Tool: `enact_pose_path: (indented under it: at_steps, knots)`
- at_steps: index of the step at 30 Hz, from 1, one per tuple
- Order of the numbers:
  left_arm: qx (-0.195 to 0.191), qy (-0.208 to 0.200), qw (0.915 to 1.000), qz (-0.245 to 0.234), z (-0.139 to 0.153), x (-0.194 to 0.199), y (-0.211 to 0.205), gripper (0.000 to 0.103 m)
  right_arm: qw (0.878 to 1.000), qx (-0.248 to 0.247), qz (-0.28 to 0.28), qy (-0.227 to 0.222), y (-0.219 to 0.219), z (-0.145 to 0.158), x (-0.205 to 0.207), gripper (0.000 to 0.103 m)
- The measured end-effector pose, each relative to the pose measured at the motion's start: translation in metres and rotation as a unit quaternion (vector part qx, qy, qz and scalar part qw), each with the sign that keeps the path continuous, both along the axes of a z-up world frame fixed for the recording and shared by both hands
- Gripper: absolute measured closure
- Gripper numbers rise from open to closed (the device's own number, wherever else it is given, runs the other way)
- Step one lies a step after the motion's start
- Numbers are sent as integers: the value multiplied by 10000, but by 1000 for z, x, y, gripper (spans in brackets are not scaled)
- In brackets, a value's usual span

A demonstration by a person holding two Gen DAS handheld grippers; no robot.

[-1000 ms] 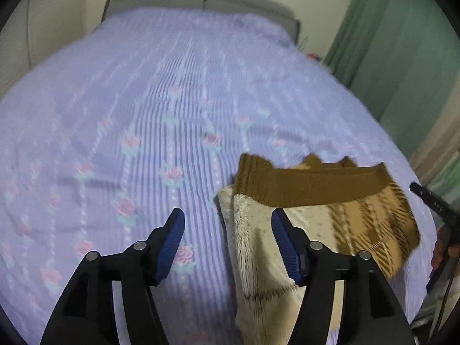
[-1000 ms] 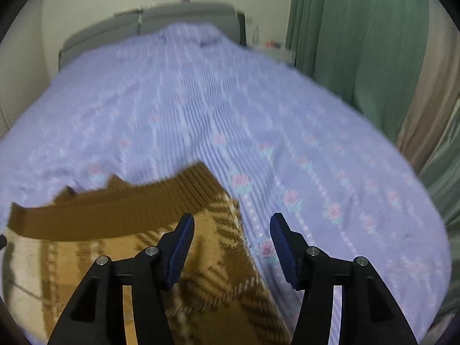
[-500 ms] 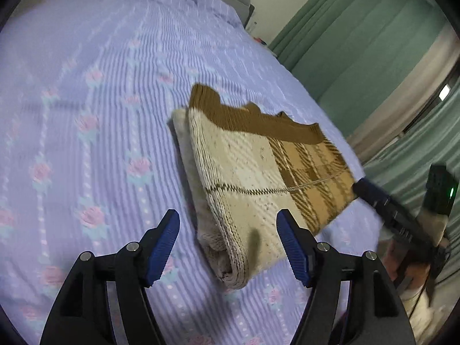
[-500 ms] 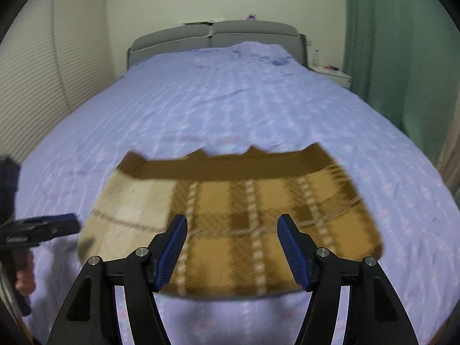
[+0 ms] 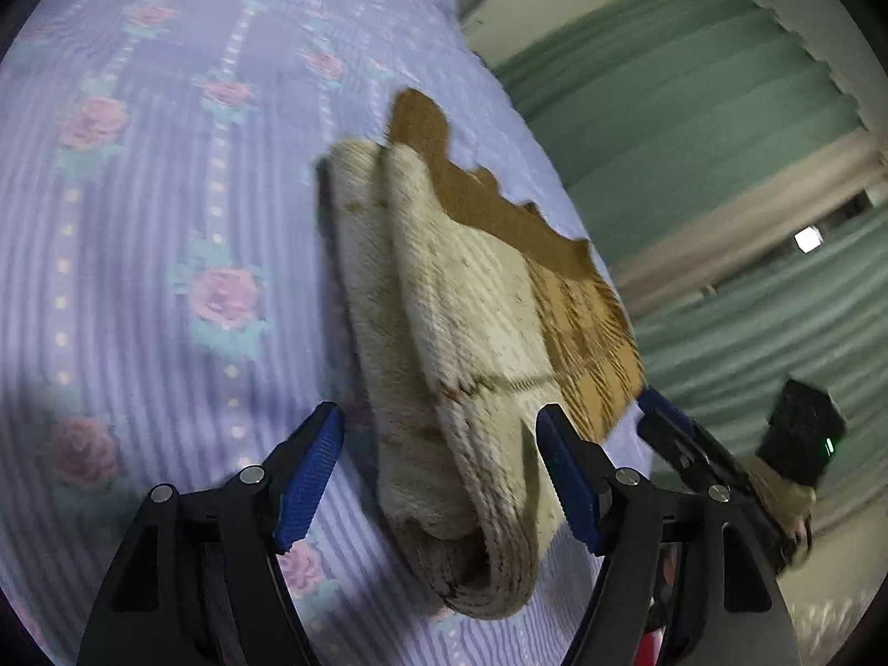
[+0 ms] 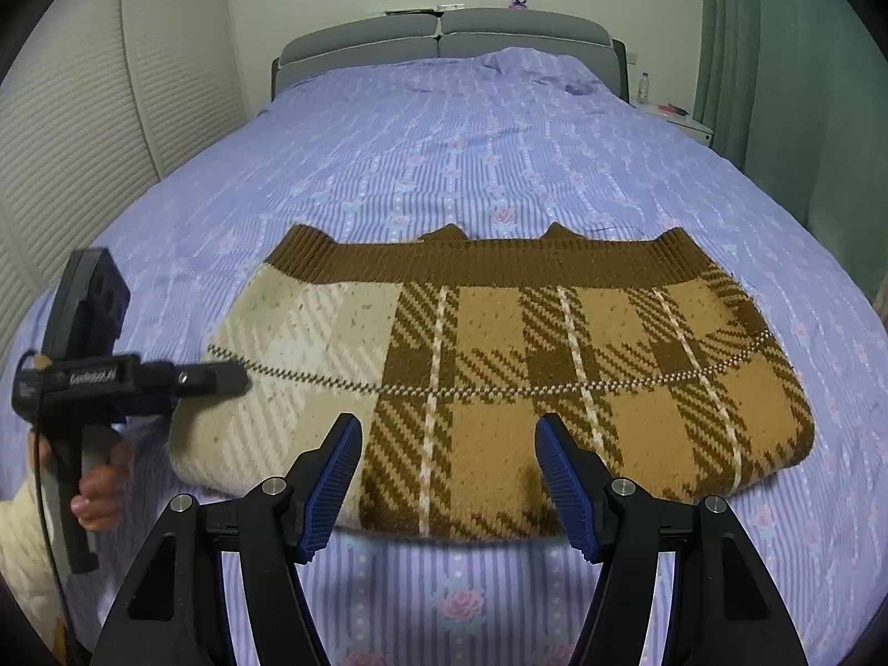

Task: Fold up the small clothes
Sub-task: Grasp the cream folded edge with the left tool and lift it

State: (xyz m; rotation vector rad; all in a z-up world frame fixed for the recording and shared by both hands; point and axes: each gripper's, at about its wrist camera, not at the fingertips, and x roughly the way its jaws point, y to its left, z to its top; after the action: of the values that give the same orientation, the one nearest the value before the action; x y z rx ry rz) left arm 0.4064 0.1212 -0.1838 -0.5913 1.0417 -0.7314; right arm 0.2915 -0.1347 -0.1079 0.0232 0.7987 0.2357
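Note:
A folded knit sweater (image 6: 499,366), cream on its left part and brown plaid on the right with a dark brown ribbed band at the far edge, lies flat on the bed. In the left wrist view the sweater (image 5: 460,344) shows its cream folded end close up. My left gripper (image 5: 441,477) is open and empty, its jaws either side of that folded end, just short of it. It also shows in the right wrist view (image 6: 222,377) at the sweater's left edge. My right gripper (image 6: 447,480) is open and empty, over the sweater's near edge.
The purple floral bedspread (image 6: 472,139) covers the whole bed. A grey headboard (image 6: 444,39) stands at the far end. Green curtains (image 5: 721,166) hang to the right. A nightstand (image 6: 682,122) with small items sits at the far right. A slatted wall (image 6: 66,155) is at left.
Both grippers pulled back and swung around; the sweater now lies fully folded in view. My left gripper came down to the cream end. Both stayed open.

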Motion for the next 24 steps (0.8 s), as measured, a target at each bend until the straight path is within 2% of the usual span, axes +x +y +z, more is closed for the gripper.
enact_pose_path:
  at_steps: [3,6,9,12,15,16,17,18,20,22,24]
  knots:
    - [57,-247,9989,-385,-3,-8,-11,29,9998,191,-36,34,-2,-2,5,38]
    - [104,-350,9982,-470,-3,-10,-16,23,9995,310,-25,45,-1,-6,7,38]
    - [-219,-196,9989,-351,-3,0,-18,20,9993,366,26,78,1,-9,6,39]
    - [-492,-40,9987,-147,-5,11,-19,23,9992,394,28,110,2,-12,6,41]
    - [-380,163,9991,5,-7,15,-19,47,9989,447,19,108,-1,-12,4,45]
    - [-293,273,9992,66,-8,14,-20,57,9989,466,1,111,-3,-12,5,50]
    - [-254,381,9989,107,-7,13,-20,61,9987,499,-23,120,-5,-12,5,57]
    - [-237,459,9986,146,-6,12,-19,63,9984,547,-34,132,-7,-13,6,60]
    - [37,454,9986,250,6,7,-21,71,9980,612,-42,150,-10,-14,6,73]
    - [367,282,9982,387,26,3,-30,71,9981,587,-44,162,-11,-17,7,82]
    - [689,199,9959,553,46,-1,-40,72,9984,521,-122,191,-14,-20,8,87]
